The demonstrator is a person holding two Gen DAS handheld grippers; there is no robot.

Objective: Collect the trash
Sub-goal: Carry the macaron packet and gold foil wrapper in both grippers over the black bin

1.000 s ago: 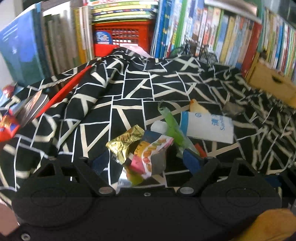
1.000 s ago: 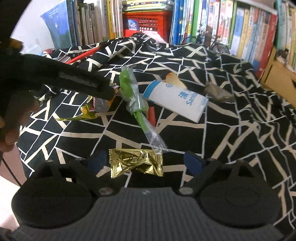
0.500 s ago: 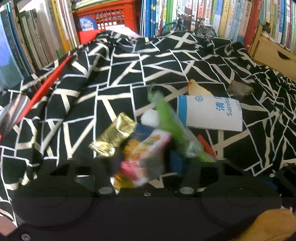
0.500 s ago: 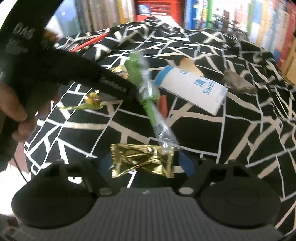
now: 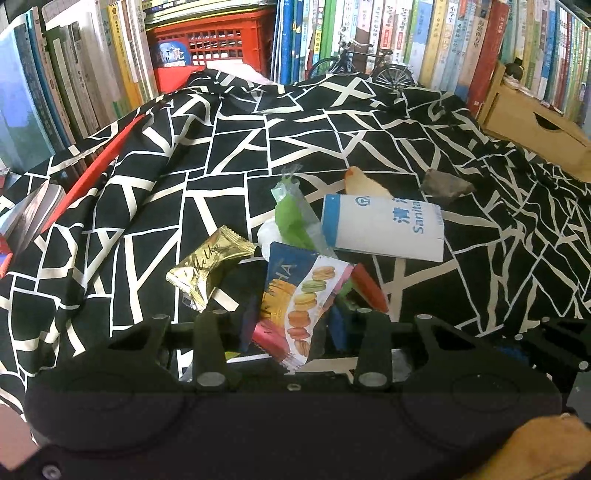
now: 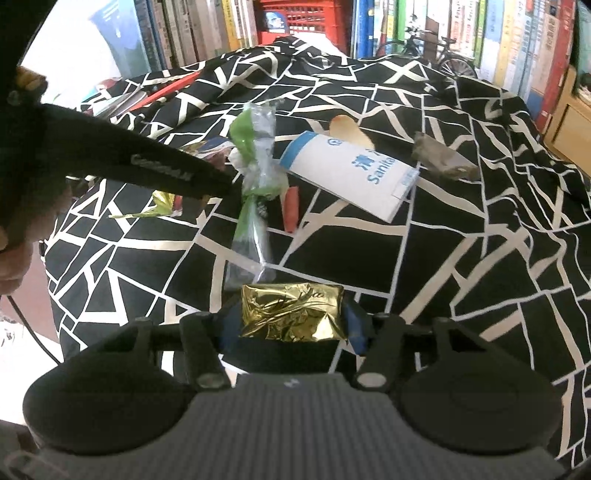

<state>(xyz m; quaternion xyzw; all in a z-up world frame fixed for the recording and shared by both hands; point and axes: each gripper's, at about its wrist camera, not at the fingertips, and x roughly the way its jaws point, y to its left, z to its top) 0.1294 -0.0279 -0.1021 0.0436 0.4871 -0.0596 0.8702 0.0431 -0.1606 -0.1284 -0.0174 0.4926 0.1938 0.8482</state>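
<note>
While bookshelves (image 5: 406, 33) back the patterned cloth (image 5: 240, 147), each tool pinches a wrapper.

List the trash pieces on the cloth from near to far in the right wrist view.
Gold wrapper between the jaws → clear green-tinted wrapper → white and blue packet → pale chip.

Both wrist cameras look steeply down from close over the patterned cloth (image 5: 229, 155) toward the bookshelf (image 6: 517, 40), sharing the white packet (image 5: 384, 229) and green wrapper (image 6: 255, 155).
</note>
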